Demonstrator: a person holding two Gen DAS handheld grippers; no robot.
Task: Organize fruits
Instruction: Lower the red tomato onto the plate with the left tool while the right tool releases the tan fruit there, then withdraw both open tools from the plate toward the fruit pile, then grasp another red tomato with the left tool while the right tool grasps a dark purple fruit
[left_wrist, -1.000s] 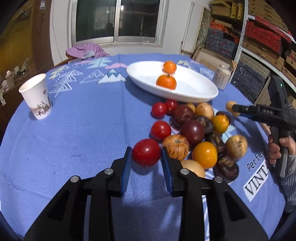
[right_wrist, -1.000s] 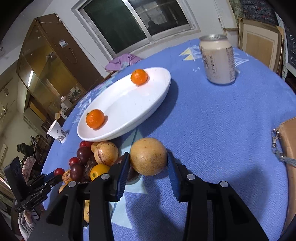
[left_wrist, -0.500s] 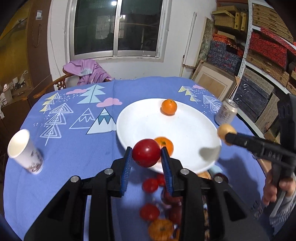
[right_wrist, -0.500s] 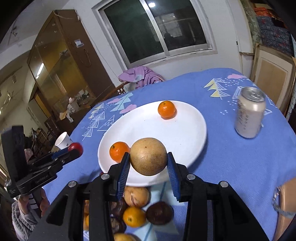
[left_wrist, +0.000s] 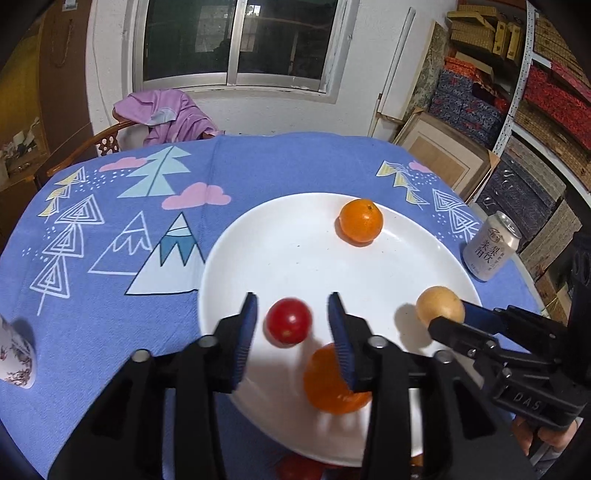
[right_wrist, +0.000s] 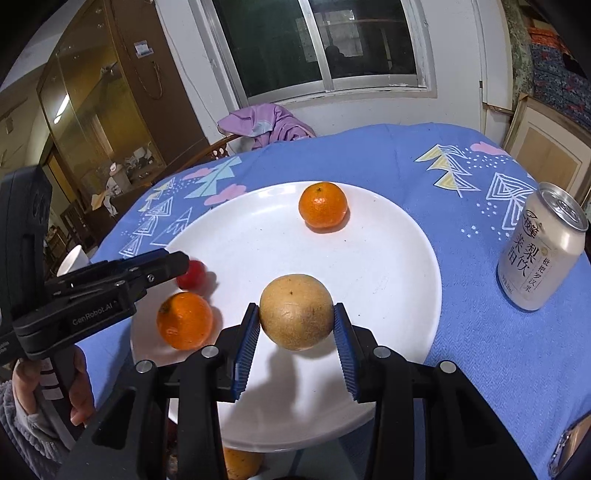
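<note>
- where the left wrist view looks down over the dish, the left gripper (left_wrist: 291, 332) stands with its blue-padded fingers (left_wrist: 246, 332) spread wide, and the small round red tomato (left_wrist: 288, 322) sits between them with a gap on either side, touching neither pad.
- that tomato rests on the large white oval plate (left_wrist: 295, 258), in its near left part, with its shadow just under it.
- just beside the left gripper's right finger lies a blurred round orange mandarin (left_wrist: 332, 384), partly hidden by that finger, on the plate's near edge.
- in the right wrist view the right gripper (right_wrist: 295, 328) is clamped on a round tan-brown fruit with a speckled skin (right_wrist: 296, 312); both blue pads press its sides, and it hangs over the near part of the plate (right_wrist: 388, 258), its shadow on the white surface below.
- whether the tan fruit touches the plate i cannot tell.
- from the left wrist view the same fruit (left_wrist: 440, 305) shows at the tip of the right gripper (left_wrist: 448, 314), over the plate's right rim.
- farther back on the plate sits a second round orange mandarin (left_wrist: 360, 220), well apart from the other fruits.
- under the plate's near rim a few red and orange fruits (left_wrist: 299, 467) peek out on the table.
- beyond the plate, to the right, a pale aluminium drink can with chinese lettering (right_wrist: 541, 251) stands upright on the blue tablecloth with printed trees and clouds (left_wrist: 110, 206).
- at the far left edge stands a white paper cup (left_wrist: 14, 354).
</note>
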